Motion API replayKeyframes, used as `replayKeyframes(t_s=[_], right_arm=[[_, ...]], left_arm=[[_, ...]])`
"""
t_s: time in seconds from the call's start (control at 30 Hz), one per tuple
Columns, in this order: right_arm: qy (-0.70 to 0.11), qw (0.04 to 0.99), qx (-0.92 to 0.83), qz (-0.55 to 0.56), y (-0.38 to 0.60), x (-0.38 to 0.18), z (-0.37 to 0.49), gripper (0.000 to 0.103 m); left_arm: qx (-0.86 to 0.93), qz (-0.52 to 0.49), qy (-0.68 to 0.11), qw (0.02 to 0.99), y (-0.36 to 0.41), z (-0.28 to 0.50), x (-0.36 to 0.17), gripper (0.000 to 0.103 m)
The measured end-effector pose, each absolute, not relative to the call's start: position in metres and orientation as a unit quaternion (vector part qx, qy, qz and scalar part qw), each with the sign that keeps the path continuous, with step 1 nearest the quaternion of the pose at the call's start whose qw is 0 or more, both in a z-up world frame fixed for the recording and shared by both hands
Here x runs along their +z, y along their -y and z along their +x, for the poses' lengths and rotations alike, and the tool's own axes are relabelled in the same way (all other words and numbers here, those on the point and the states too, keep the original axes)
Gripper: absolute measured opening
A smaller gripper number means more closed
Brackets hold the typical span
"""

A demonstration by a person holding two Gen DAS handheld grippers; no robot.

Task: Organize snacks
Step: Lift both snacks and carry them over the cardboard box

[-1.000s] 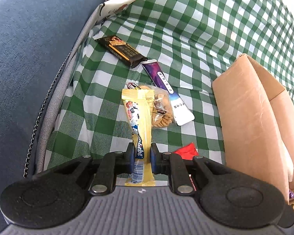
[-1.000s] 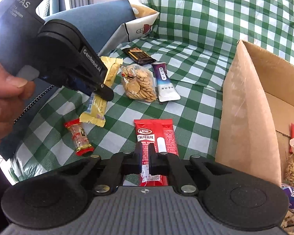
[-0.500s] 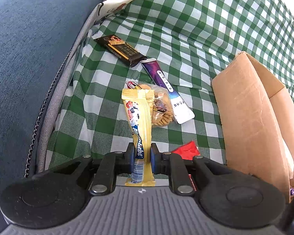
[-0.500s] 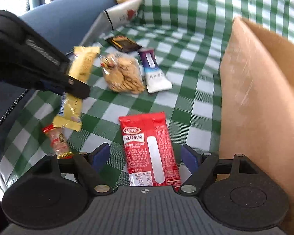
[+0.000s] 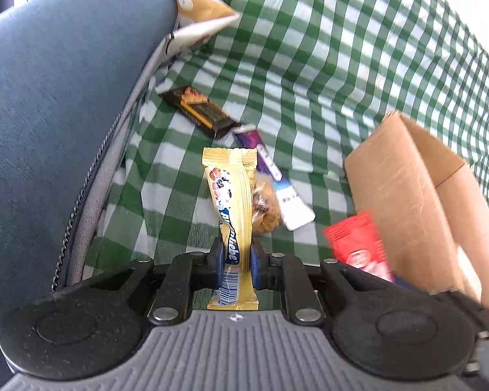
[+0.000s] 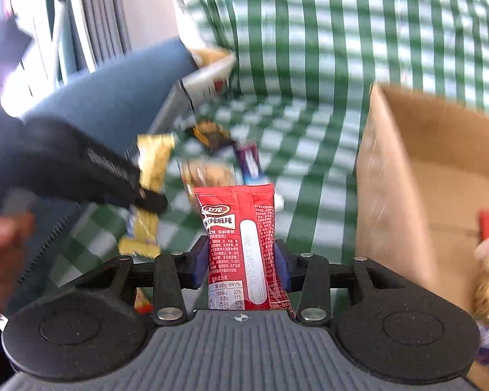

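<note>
Jaws of my right gripper [image 6: 241, 262] are closing on the red packet [image 6: 244, 244], which stands upright between the pads, lifted so I can carry it to the cardboard box [image 6: 440, 176] just to its right, where other snacks already lie. My left gripper [image 5: 237, 260] is clamped narrow on the yellow bar [image 5: 233, 208], held above the checked cloth [image 5: 326, 65], presumably next for the box. A biscuit bag [image 5: 265, 205], a purple stick [image 5: 277, 179] and a dark bar [image 5: 199, 109] lie on the cloth.

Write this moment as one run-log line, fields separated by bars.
left gripper: shut on yellow bar | right gripper: closing on red packet, lifted | box: open at right | left on cloth: three snacks
</note>
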State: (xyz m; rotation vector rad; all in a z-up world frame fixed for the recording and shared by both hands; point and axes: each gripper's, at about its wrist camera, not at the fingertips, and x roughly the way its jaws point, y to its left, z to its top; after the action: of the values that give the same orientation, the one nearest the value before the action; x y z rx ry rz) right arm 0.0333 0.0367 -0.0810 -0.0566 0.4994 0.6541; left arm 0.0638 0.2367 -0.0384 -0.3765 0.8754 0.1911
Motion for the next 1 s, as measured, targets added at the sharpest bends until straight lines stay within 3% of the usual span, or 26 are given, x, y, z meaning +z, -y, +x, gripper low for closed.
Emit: replayKeyframes(t_s=[0.4, 0.5, 0.63, 1.0], right_arm=[[-0.126, 0.941, 0.312, 0.032, 0.069, -0.008, 0.031, 0.043], [-0.111, 0.95, 0.288, 0.033, 0.094, -0.015, 0.039, 0.043], [-0.151, 0.954, 0.252, 0.063, 0.114, -0.037, 0.062, 0.043], [-0.128, 0.964, 0.225, 0.063, 0.138, -0.038, 0.052, 0.043]], left_arm=[[0.08, -0.167, -0.35, 0.918, -0.212, 0.058, -0.01, 0.017], [0.074, -0.156, -0.338, 0.925, -0.203, 0.06, -0.005, 0.017], [0.066, -0.148, -0.323, 0.932, -0.19, 0.064, -0.002, 0.017], [0.037, -0.141, -0.252, 0.957, -0.144, 0.065, 0.015, 0.017]])
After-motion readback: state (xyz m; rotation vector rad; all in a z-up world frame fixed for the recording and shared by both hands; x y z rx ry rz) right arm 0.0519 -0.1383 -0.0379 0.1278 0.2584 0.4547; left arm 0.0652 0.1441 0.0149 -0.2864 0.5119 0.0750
